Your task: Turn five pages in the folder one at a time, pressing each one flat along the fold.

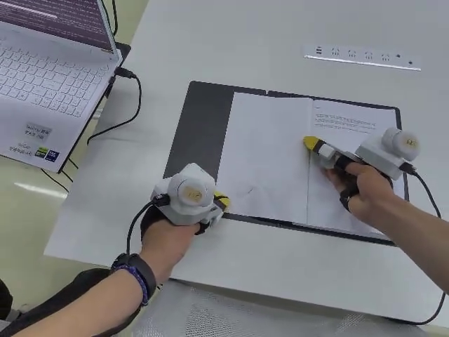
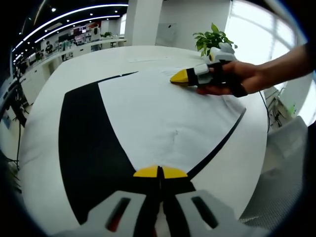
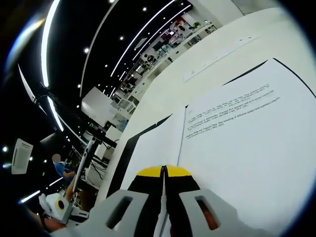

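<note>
My left gripper [image 1: 219, 201] is nearest me, jaws clenched together with nothing that I can see between them. In the left gripper view its yellow tips meet at the near edge of the folder [image 1: 200, 126], where the bottom corner of the blank page [image 1: 263, 154] meets the black cover. I cannot tell whether the tips press down or sit just above the surface. Ahead of this gripper the folder lies open and flat on the table [image 1: 210, 42], with black cover to the left of the tips and the blank page spreading forward and to the right. Further ahead and to the right, my right gripper [image 1: 309, 143] is clenched too, jaws closed on nothing. Its yellow tips are down at the fold [image 1: 309, 182], and they seem to touch the paper there. In the right gripper view the blank page lies left of the tips and the printed page [image 1: 351, 126] lies right of them, with a few lines of text near its top. My right hand [image 1: 365, 186] rests on that printed page behind the tips. Past the right gripper, well beyond the folder's far edge, a power strip [image 1: 361, 56] lies on the table. Far to the left of the left gripper is an open laptop [image 1: 49, 70], with a cable [image 1: 133, 105] curving from its side. In the left gripper view a plant [image 2: 212, 37] stands beyond the table.
</note>
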`<state>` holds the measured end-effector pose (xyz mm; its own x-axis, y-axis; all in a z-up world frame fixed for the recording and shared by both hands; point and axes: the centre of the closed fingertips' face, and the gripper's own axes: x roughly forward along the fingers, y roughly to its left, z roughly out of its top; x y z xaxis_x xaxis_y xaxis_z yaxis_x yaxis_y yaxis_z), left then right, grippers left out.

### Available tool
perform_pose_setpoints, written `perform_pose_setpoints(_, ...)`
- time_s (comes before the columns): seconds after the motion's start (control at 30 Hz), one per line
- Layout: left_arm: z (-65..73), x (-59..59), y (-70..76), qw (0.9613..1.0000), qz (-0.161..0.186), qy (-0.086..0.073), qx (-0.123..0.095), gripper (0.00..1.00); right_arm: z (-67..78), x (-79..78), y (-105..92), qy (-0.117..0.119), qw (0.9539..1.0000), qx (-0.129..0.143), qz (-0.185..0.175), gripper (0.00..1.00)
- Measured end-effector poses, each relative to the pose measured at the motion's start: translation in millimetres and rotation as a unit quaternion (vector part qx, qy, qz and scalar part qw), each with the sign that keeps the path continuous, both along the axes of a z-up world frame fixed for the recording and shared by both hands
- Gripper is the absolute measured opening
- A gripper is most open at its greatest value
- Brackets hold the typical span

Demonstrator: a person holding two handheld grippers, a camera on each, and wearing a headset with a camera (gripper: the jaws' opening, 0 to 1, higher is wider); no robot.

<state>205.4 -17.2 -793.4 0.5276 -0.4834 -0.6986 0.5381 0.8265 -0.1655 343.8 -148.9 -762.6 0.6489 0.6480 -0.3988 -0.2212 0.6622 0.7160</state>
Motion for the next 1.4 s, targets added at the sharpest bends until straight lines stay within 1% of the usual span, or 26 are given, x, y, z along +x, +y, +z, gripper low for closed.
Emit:
perform_pose_setpoints(0.17, -0.2, 0.2, 0.1, 1.0, 0.003, -0.004, 0.002, 0.0, -0.2, 9.8, -0.6, -0.002, 1.0, 0.003, -0.003, 0.0)
perform_pose_setpoints(0.43, -0.2, 0.5, 0.2, 1.0, 0.006, -0.002, -0.001, 0.0, 3.7, 20.7, -1.6, -0.006, 0.9996, 0.009, -0.028, 0.0)
perform_pose_setpoints(0.67, -0.3, 0.2, 0.1, 1.0, 0.008, 0.0, -0.001, 0.0, 4.7, 30.0, -1.4, -0.011, 0.999, 0.017, -0.041, 0.0)
perform_pose_setpoints(0.83, -0.3, 0.0, 0.0, 0.9999, 0.011, 0.0, -0.001, 0.0, 4.9, 39.2, -2.5, -0.011, 0.9977, 0.031, -0.06, 0.0)
perform_pose_setpoints(0.97, -0.2, -0.1, 0.1, 0.9999, 0.012, -0.001, 0.001, 0.0, 5.9, 49.0, -3.7, -0.009, 0.9956, 0.047, -0.081, 0.0)
perform_pose_setpoints(1.07, -0.2, -0.4, 0.4, 1.0, 0.01, 0.0, 0.001, 0.0, 5.7, 55.2, -4.8, -0.01, 0.9941, 0.052, -0.094, 0.0)
perform_pose_setpoints(1.17, -0.3, -0.5, 0.8, 1.0, 0.008, 0.002, 0.0, 0.0, 5.8, 61.0, -5.0, -0.012, 0.9933, 0.053, -0.102, 0.0)
perform_pose_setpoints(1.4, -0.5, -0.7, 1.2, 1.0, 0.008, 0.002, 0.0, 0.0, 4.8, 73.0, -4.7, -0.019, 0.9928, 0.049, -0.107, 0.0)
